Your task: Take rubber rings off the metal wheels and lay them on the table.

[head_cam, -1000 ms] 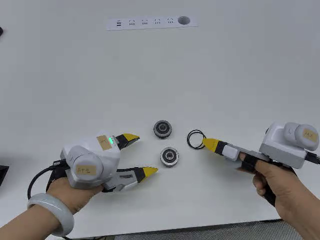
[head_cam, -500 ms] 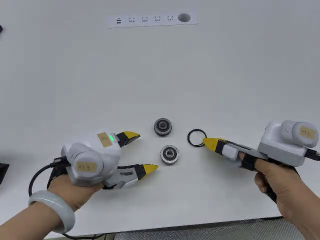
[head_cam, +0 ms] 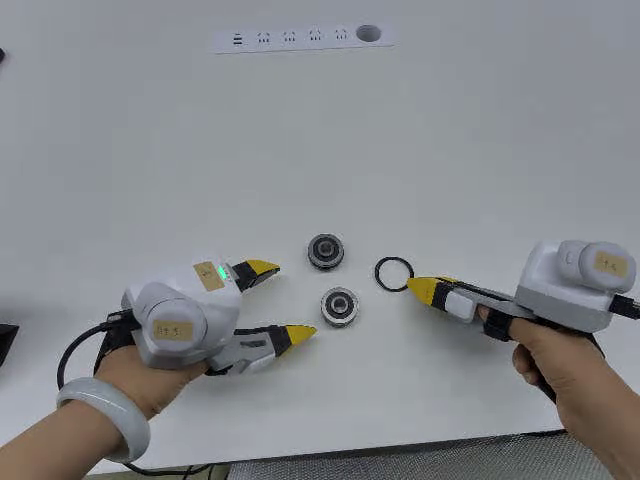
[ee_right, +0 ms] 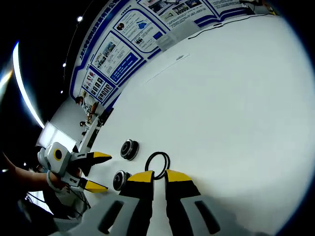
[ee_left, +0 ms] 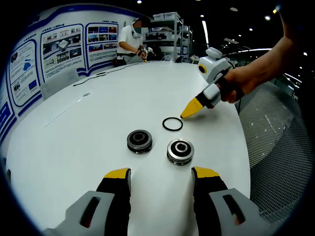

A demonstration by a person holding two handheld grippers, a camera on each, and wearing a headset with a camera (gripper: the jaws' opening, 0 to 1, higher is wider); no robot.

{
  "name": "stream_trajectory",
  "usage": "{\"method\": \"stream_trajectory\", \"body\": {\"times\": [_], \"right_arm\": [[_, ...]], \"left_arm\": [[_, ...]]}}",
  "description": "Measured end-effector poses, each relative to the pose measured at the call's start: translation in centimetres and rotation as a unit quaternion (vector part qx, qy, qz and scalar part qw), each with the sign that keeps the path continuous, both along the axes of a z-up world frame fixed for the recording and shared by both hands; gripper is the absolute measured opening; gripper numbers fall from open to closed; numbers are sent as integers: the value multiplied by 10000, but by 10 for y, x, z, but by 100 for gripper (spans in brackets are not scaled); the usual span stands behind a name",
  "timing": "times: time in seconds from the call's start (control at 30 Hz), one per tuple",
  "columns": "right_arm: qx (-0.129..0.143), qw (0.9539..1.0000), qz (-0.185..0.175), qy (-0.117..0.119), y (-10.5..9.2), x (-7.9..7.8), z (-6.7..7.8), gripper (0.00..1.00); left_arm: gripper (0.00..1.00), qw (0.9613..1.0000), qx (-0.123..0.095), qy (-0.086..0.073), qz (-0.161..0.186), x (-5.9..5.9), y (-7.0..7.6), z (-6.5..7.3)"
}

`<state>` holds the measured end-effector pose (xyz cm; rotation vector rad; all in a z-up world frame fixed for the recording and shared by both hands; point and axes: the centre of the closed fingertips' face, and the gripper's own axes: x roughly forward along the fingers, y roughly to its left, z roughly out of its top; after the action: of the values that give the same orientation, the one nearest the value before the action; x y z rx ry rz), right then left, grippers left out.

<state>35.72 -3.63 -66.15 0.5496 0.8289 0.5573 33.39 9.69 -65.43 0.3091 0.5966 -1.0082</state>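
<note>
On the white table (head_cam: pixel 480 150), one loose black rubber ring (head_cam: pixel 377 273) lies flat, right of the two metal wheels and touching neither.
- Far wheel (head_cam: pixel 325 251): dark rim.
- Near wheel (head_cam: pixel 340 307): bright metal rim. The two wheels are close together but apart.
- Right gripper (head_cam: pixel 422 289): jaws drawn almost together, thin gap, nothing between them. Its yellow tips sit just beside the ring's near-right edge; contact cannot be judged. In the right gripper view the ring (ee_right: pixel 158 153) lies straight ahead of the tips (ee_right: pixel 160 176).
- Left gripper (head_cam: pixel 281 300): jaws spread wide, empty, low over the table left of the wheels. In the left gripper view both wheels sit ahead of the tips (ee_left: pixel 161 174), and the ring (ee_left: pixel 163 124) lies beyond them.
- Power strip (head_cam: pixel 300 38) lies at the far edge.
</note>
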Motion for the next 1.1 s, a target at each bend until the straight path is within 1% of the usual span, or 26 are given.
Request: {"method": "stream_trajectory", "body": {"times": [0.13, 0.33, 0.57, 0.6, 0.77, 1.1], "right_arm": [[87, 9999, -34, -94, 2, 5, 9, 10], [201, 9996, -19, -174, 9, 14, 14, 10], [268, 9994, 48, -198, 17, 18, 17, 10], [284, 9994, 61, -192, 19, 18, 17, 10], [316, 9992, 160, -198, 28, 19, 19, 9], [404, 9984, 336, -205, 44, 24, 21, 9]], "left_arm": [[50, 10000, -45, -35, 71, 5, 1, 3], [47, 9998, -65, -122, 111, 13, -1, 8], [41, 9996, -69, -240, 147, 24, -4, 14], [41, 9996, -76, -238, 144, 25, -5, 14], [38, 9994, -92, -313, 150, 34, -9, 17], [33, 9992, -117, -350, 122, 47, -21, 19]]}}
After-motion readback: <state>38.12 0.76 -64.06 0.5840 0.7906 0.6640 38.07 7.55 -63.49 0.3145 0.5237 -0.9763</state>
